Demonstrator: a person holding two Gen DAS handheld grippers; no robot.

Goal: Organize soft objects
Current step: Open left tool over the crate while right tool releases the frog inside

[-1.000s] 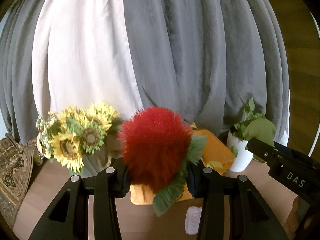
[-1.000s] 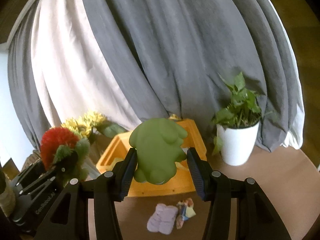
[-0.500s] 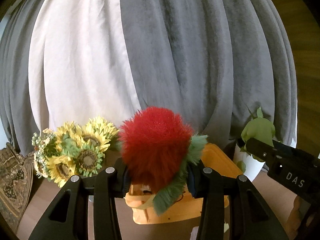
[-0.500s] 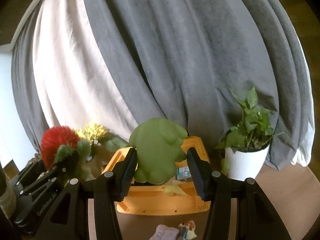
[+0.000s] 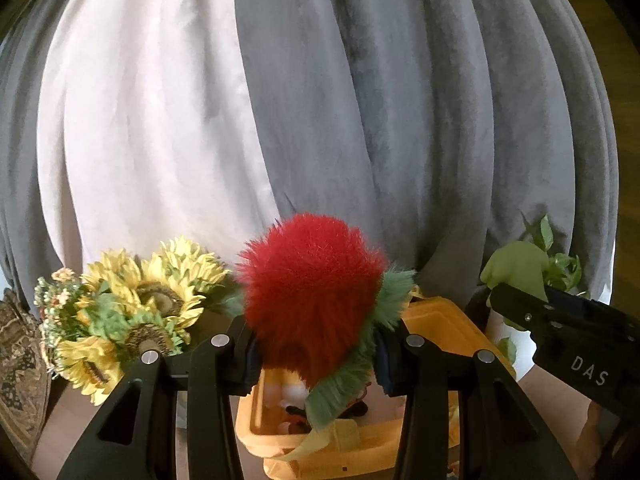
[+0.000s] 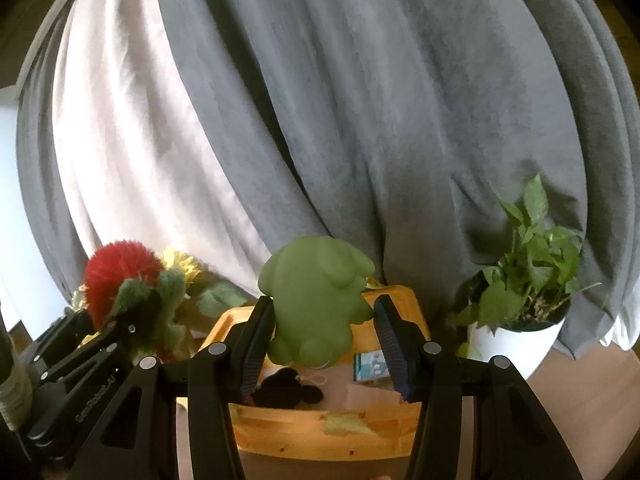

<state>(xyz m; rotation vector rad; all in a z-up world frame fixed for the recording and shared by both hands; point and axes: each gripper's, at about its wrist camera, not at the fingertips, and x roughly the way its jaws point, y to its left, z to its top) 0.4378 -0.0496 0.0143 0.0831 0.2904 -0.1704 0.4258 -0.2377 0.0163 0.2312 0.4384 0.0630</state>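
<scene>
Two soft toys held above the orange bin (image 6: 404, 308).
Left gripper (image 5: 316, 354) clamped a shaggy red plush (image 5: 312, 288), upright at centre frame; right gripper (image 6: 324, 352) pinched a smooth, rounded green toy (image 6: 316, 296), also upright.

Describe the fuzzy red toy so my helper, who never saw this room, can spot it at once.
Start at the grey and white curtain, then drop to the orange plastic bin in front of it. Above the bin, the left gripper holds the fuzzy red pompom toy with green furry leaves; the toy beside it is smooth and all green.
</scene>
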